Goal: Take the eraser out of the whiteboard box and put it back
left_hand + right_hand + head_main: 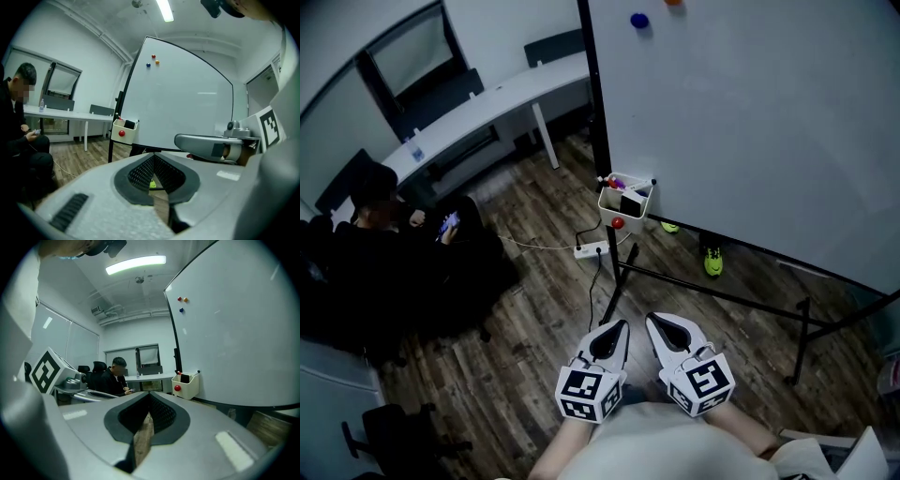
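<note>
The white whiteboard box (614, 202) hangs at the lower left corner of the whiteboard (750, 122), with a red magnet (618, 223) on its front. The black eraser (631, 201) stands inside it, also in the left gripper view as the eraser (129, 124) in the box (123, 132), and in the right gripper view as the eraser (184, 378) in the box (187, 386). My left gripper (617, 329) (153, 156) and right gripper (659, 325) (149, 393) are side by side well short of the box, both shut and empty.
The whiteboard's black stand legs (712, 292) run across the wooden floor between me and the box. A power strip (592, 250) and cable lie beside it, and yellow-green shoes (712, 262) lie under the board. A seated person (389, 234) and a long white desk (487, 103) are at the left.
</note>
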`<state>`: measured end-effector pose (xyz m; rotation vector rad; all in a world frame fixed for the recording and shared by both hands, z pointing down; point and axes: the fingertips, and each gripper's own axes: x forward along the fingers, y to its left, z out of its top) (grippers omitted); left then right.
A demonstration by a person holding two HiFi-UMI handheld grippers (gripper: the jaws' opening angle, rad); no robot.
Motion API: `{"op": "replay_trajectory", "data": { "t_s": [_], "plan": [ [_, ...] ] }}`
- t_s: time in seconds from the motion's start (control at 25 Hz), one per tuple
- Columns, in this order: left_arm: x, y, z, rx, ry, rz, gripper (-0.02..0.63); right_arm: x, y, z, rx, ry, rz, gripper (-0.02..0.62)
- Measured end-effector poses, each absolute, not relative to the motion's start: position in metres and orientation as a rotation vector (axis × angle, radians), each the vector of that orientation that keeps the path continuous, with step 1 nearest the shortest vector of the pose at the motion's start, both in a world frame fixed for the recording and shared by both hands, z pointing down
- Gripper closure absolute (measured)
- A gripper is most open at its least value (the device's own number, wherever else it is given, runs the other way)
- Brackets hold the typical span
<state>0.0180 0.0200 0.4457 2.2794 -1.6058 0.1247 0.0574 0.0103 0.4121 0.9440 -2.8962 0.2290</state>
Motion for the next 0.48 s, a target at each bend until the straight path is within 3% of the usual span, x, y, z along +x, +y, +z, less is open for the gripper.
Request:
{"op": "replay_trajectory", "data": {
  "t_s": [0.48],
  "plan": [
    [-0.038, -0.03, 0.44, 2.371, -1.496, 0.159, 0.606, 0.005, -0.036, 0.405, 1.099, -2.848, 0.219, 0.589]
  ]
}}
